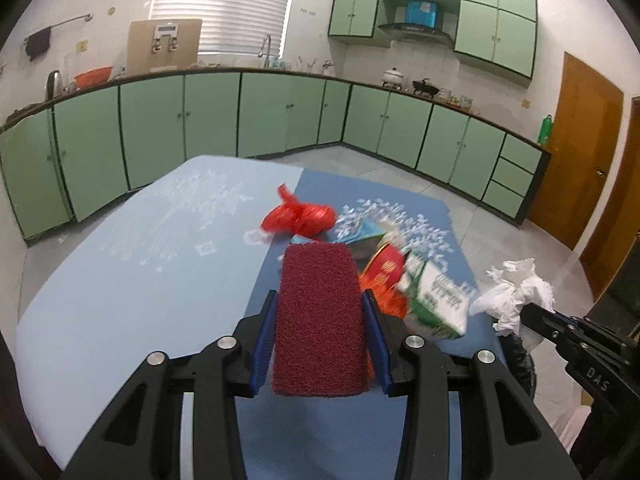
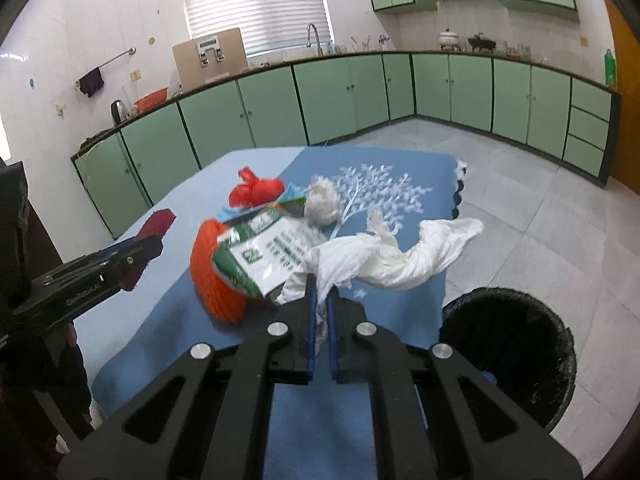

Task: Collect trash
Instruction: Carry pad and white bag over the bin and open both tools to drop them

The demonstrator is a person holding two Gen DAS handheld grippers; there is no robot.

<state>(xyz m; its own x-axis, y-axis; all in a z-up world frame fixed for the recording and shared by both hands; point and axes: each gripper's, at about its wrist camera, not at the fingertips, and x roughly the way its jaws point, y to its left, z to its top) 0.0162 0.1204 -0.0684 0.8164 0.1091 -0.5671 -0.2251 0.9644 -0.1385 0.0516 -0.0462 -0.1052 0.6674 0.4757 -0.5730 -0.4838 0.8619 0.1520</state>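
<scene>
My left gripper (image 1: 322,300) is shut on a dark red scrub pad (image 1: 318,320) and holds it above the table, just left of a trash pile. The pile holds a red plastic bag (image 1: 300,216), a green and white wrapper (image 1: 436,300), an orange foam net (image 2: 214,276) and a white fluffy ball (image 2: 322,202). My right gripper (image 2: 320,284) is shut on a crumpled white tissue (image 2: 396,252) and holds it over the table's right edge. The tissue also shows in the left wrist view (image 1: 516,292).
A black trash bin (image 2: 508,344) stands on the floor right of the table. The table (image 1: 120,260) has a light blue cloth and a darker blue mat (image 2: 400,184). Green cabinets (image 1: 160,120) line the walls. A brown door (image 1: 580,152) is at the right.
</scene>
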